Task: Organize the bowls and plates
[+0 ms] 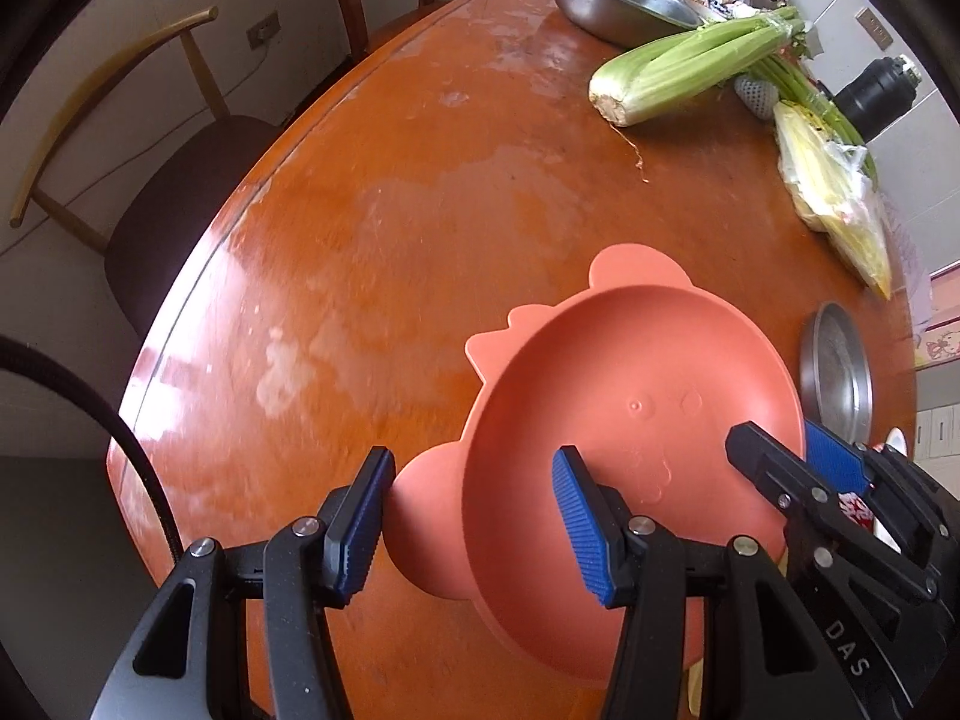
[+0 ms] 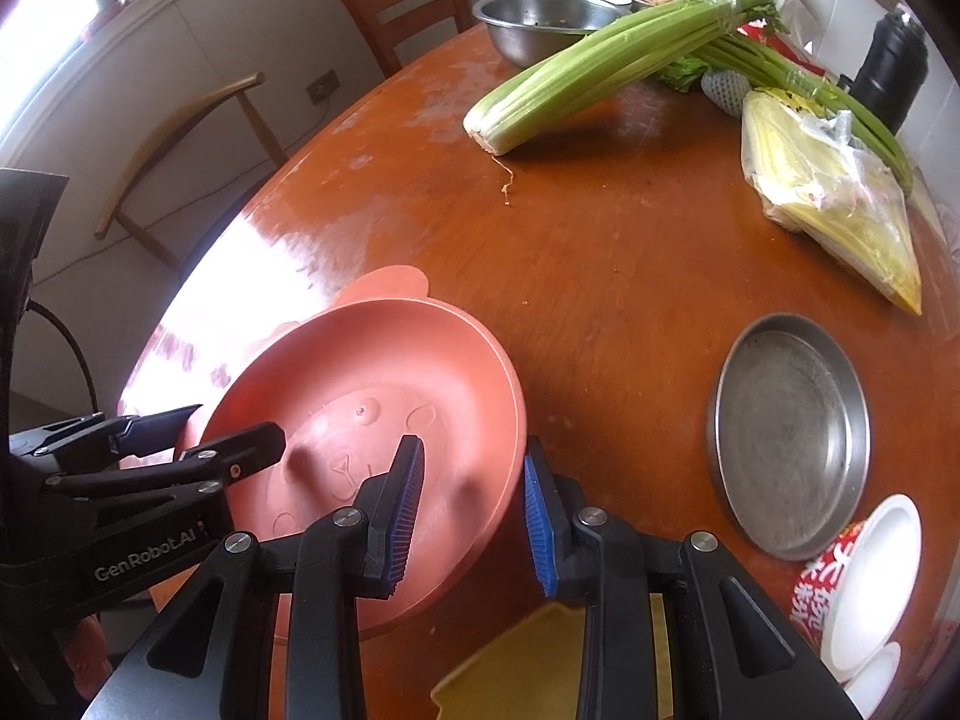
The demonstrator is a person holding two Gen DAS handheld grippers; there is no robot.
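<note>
Gripping a matte salmon animal-eared plate point(image 2: 372, 372) by its rim, right claw point(image 2: 474, 510), left claw point(image 1: 474, 516) straddling its ear, pads apart.

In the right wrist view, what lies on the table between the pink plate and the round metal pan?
Nothing: in the right wrist view the stretch of table between the pink plate and the metal pan is bare wood.

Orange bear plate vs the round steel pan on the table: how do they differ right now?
The orange bear plate is matte plastic with ear tabs and an embossed face; the round steel pan is plain grey metal. The plate is tilted, its rim between the right tool's pads; the pan lies flat and untouched. The plate looks larger. Both are shallow, round and empty.
</note>
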